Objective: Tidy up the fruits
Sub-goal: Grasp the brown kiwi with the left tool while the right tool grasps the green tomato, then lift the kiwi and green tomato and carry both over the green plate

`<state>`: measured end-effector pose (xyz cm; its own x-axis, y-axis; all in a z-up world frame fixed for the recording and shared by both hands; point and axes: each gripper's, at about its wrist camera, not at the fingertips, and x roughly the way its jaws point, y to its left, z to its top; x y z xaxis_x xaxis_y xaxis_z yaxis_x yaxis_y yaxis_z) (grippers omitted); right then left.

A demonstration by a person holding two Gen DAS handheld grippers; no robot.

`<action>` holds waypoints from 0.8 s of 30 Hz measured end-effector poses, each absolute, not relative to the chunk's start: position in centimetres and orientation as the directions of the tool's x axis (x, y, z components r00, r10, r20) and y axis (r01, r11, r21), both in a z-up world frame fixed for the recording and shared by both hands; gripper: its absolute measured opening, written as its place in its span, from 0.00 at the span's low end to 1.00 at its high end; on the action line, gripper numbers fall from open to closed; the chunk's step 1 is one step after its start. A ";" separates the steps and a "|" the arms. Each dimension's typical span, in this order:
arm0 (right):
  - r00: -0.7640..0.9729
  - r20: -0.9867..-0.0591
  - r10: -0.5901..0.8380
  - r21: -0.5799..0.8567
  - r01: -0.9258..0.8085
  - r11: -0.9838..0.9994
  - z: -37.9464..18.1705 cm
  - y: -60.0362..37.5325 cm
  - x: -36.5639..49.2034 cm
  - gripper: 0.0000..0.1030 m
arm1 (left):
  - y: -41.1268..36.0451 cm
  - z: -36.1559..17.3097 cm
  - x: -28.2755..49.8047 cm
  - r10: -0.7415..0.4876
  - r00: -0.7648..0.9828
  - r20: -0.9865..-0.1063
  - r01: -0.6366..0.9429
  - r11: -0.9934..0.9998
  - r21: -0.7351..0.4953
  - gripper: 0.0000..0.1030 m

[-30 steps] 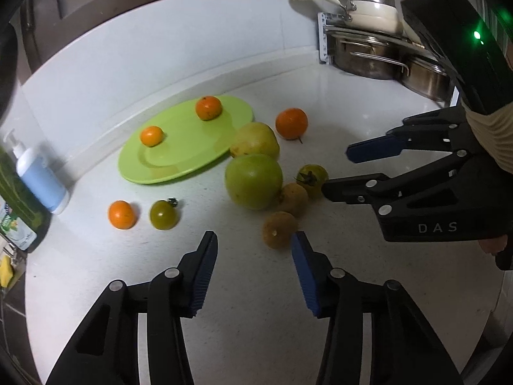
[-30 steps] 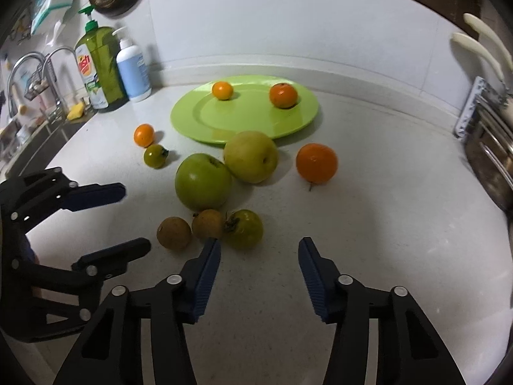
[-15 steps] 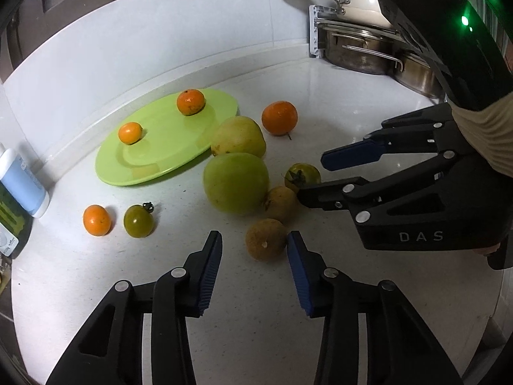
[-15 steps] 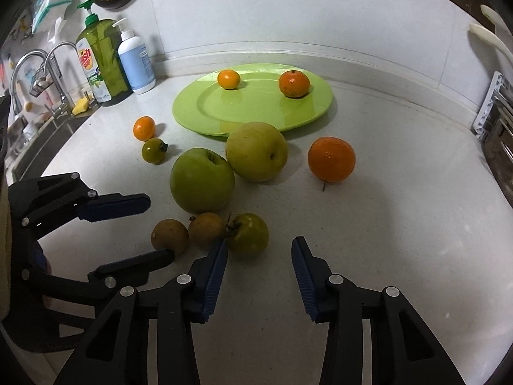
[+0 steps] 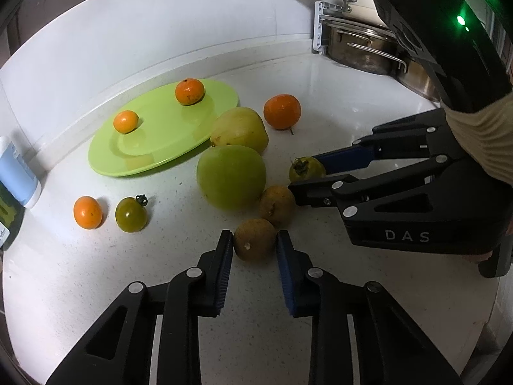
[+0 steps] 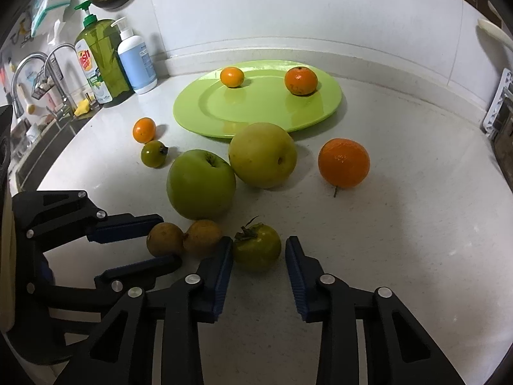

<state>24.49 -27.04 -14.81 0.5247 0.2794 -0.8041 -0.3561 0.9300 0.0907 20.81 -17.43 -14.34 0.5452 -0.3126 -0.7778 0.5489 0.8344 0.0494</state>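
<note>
Two mandarins [image 6: 232, 77] lie on the plate [image 6: 256, 114]; the other fruits sit before it.

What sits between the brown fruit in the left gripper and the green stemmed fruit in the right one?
A second small round brown fruit; both wrist views show it.

Left gripper [image 5: 255, 247] clamps a brown fruit [image 5: 254, 239]; beyond it to the right, the right gripper [image 5: 306, 173] grips a green tomato [image 5: 306, 168]
</note>
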 end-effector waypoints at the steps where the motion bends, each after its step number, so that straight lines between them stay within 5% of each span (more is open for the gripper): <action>1: 0.525 -0.804 0.278 0.090 -0.355 0.930 -14.8 -27.0 24.5 0.30 | -17.4 -14.3 20.8 -0.313 0.545 -0.778 0.547 0.836 0.047 0.27; 24: 0.591 -0.775 0.225 0.103 -0.232 0.967 -12.1 -27.2 21.4 0.30 | -15.8 -11.2 18.6 -0.345 0.592 -0.729 0.521 0.853 0.019 0.27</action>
<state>21.41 -27.25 -12.05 0.5912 0.2246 -0.7746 -0.2319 0.9672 0.1035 18.60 -15.77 -11.15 0.5918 -0.3451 -0.7285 0.5210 0.8534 0.0189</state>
